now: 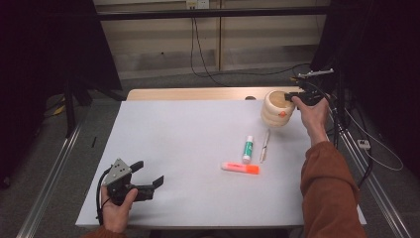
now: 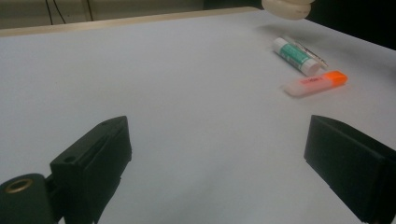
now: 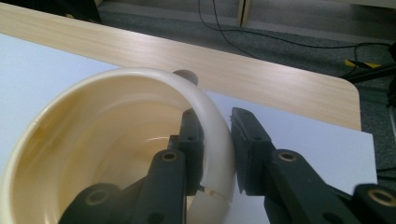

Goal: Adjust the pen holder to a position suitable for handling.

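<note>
We found the left hand-held gripper at the near left of the white tabletop, jaws spread wide with nothing between them. Farther out lay an orange highlighter, then a green-and-white glue stick just beside a pen. At the far right, we saw the right hand-held gripper nearly closed, clamping the rim of the cream cup: one jaw inside the wall, one outside.
</note>
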{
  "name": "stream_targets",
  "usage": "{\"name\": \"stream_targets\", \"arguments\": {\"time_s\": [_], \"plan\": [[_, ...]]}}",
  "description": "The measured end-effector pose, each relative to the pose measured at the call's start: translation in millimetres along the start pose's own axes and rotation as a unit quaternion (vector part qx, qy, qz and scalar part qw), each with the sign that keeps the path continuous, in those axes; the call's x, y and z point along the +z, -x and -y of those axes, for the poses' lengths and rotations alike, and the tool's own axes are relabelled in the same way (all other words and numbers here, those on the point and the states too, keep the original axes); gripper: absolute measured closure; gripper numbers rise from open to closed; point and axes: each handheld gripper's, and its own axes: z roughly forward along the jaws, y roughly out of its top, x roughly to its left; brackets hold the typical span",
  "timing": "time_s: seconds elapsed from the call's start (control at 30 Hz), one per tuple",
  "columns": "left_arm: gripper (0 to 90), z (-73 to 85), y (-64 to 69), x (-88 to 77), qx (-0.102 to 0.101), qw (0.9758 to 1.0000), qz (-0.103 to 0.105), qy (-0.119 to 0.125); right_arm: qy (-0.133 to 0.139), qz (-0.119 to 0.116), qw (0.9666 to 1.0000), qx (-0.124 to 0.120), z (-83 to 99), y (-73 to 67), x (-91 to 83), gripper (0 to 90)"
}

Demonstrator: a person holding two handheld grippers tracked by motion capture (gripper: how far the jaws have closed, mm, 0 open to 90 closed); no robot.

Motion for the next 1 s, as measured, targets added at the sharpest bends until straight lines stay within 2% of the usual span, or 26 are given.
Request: {"name": "stream_targets", "arguments": {"time_s": [0.23, 0.4, 0.53, 0.7, 0.83, 0.93, 1.0], "plan": [[7.1, -0.1, -1.2, 1.1, 0.001, 1.0, -0.004, -0.002, 0.006, -0.007, 1.0, -0.001, 5.0, -11.7, -8.8, 75.0], [7.0, -0.4, -0.5, 1.0, 0.002, 1.0, -0.003, -0.002, 0.011, -0.016, 0.9998, -0.01, 4.7, -27.7, -16.8, 75.1], [6.8, -0.5, -1.1, 1.6, -0.005, 1.0, -0.001, -0.002, 0.012, -0.021, 0.9997, -0.007, 5.0, -41.8, -21.5, 75.2], [6.7, -0.1, -0.9, 2.3, -0.004, 1.0, -0.004, -0.005, 0.009, -0.028, 0.9995, -0.008, 6.3, -59.2, -20.6, 75.2], [6.7, -0.3, -0.6, 2.3, 0.0, 1.0, -0.004, -0.004, 0.012, -0.042, 0.999, -0.005, 4.9, -73.1, -19.2, 75.2], [6.7, -0.1, -0.4, 2.2, 0.0, 1.0, 0.001, -0.004, 0.014, -0.041, 0.9989, -0.017, 2.8, -85.1, -17.3, 75.0], [6.7, 0.0, -0.1, 2.4, 0.001, 1.0, 0.002, -0.005, 0.017, -0.051, 0.9984, -0.019, 1.7, -92.5, -15.1, 75.1]]}}
